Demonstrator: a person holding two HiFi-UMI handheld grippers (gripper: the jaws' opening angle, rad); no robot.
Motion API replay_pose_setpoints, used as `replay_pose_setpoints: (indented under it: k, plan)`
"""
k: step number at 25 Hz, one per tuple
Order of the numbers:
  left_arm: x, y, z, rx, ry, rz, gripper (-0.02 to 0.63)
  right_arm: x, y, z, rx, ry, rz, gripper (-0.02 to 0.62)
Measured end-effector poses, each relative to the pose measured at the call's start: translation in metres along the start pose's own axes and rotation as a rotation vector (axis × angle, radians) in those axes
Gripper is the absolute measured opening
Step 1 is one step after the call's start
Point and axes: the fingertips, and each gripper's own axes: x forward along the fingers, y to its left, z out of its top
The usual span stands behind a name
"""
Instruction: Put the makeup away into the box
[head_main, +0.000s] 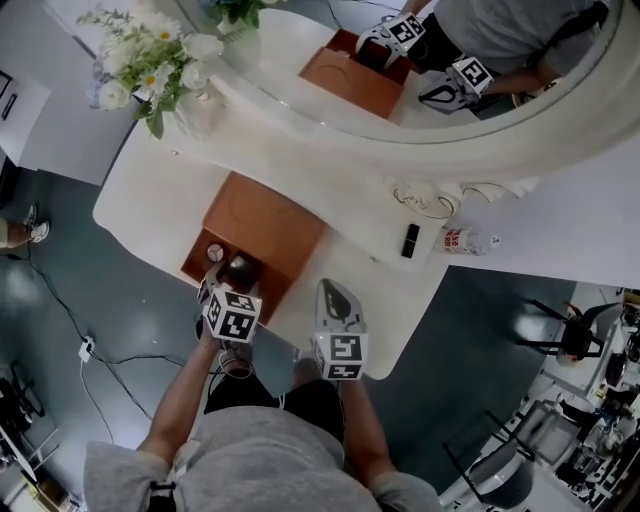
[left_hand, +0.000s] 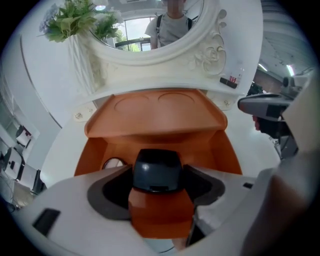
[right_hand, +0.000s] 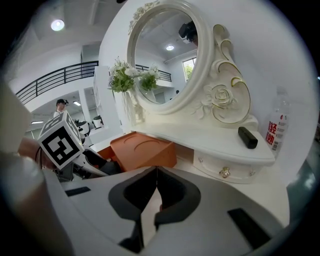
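An orange box (head_main: 262, 222) with its lid tipped back stands on the white dressing table (head_main: 160, 180). My left gripper (head_main: 236, 275) hangs over the box's open front part, shut on a dark rounded makeup case (left_hand: 156, 169) that sits between its pads. Low in the box (left_hand: 95, 150) lies a small round item (left_hand: 114, 163). Just to the right of the box, my right gripper (head_main: 331, 292) points at the table with its jaws shut and nothing in them (right_hand: 156, 181). A black lipstick tube (head_main: 411, 240) rests on the raised shelf under the mirror.
A big white oval mirror (right_hand: 162, 55) rises behind the shelf. A flower vase (head_main: 150, 60) stands at the far left of the table, and a small bottle with a red label (head_main: 465, 241) lies beside the lipstick tube. The shelf front has a small drawer with a knob (right_hand: 224, 172).
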Motion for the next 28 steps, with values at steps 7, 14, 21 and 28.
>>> replay_pose_setpoints:
  k: [7,14,21,28]
  plan:
    - [0.004,-0.001,-0.004,0.013,0.059,-0.006,0.319,0.0,0.0,-0.002,0.001,0.005,-0.002,0.015]
    - [-0.001,0.0,0.002,-0.02,-0.008,-0.015,0.319,-0.006,-0.001,0.001,-0.01,-0.002,-0.014,0.015]
    - [-0.03,0.01,0.023,-0.029,-0.151,0.002,0.319,-0.019,-0.001,0.016,-0.04,-0.039,-0.041,0.014]
    - [-0.09,0.0,0.075,-0.015,-0.374,-0.057,0.319,-0.05,0.0,0.053,-0.063,-0.126,-0.1,0.014]
